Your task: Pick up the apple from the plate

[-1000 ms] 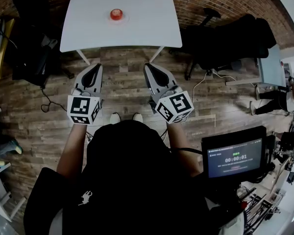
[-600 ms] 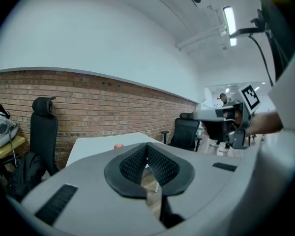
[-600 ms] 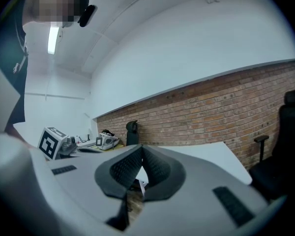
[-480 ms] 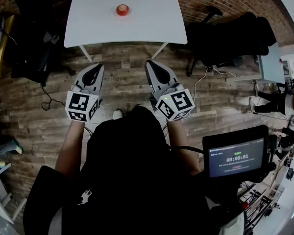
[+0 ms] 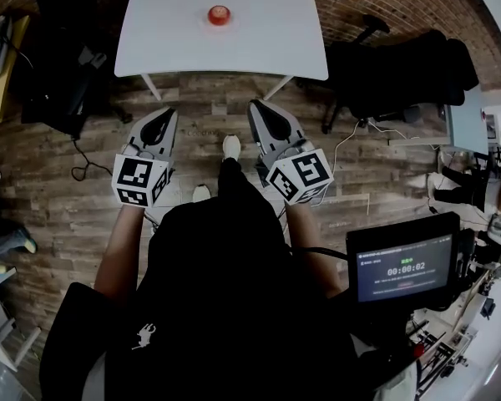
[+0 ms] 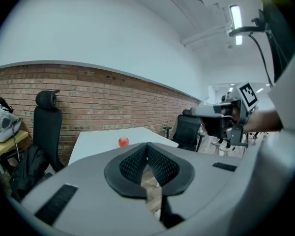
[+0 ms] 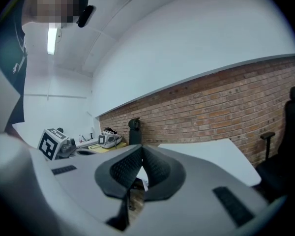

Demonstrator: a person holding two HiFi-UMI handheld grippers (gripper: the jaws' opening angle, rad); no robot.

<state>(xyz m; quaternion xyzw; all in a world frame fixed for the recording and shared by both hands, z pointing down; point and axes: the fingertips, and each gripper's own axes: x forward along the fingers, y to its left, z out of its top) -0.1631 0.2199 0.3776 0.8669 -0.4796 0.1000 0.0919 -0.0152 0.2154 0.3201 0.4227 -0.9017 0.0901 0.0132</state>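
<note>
The red apple [image 5: 220,13] sits on a small pale plate [image 5: 220,22] near the far middle of the white table [image 5: 259,40]. Both grippers hang over the wooden floor, well short of the table's near edge. My left gripper [image 5: 163,113] is shut with nothing in it, and my right gripper [image 5: 257,104] is shut and empty too. In the left gripper view the apple [image 6: 123,141] shows small above the closed jaws of the left gripper [image 6: 147,145], with the right gripper [image 6: 226,118] off to the right. The right gripper view shows its gripper [image 7: 141,147] and the table [image 7: 211,156], but not the apple.
Black office chairs [image 5: 392,69] stand right of the table, and a black chair with bags [image 5: 58,65] stands left. A screen with a timer [image 5: 405,270] is at my lower right. A cable [image 5: 83,174] lies on the floor. A brick wall [image 6: 98,102] runs behind the table.
The person has stepped toward the table; one shoe now shows ahead between the grippers. Table and apple have shifted right in the head view. Both grippers stay shut.
</note>
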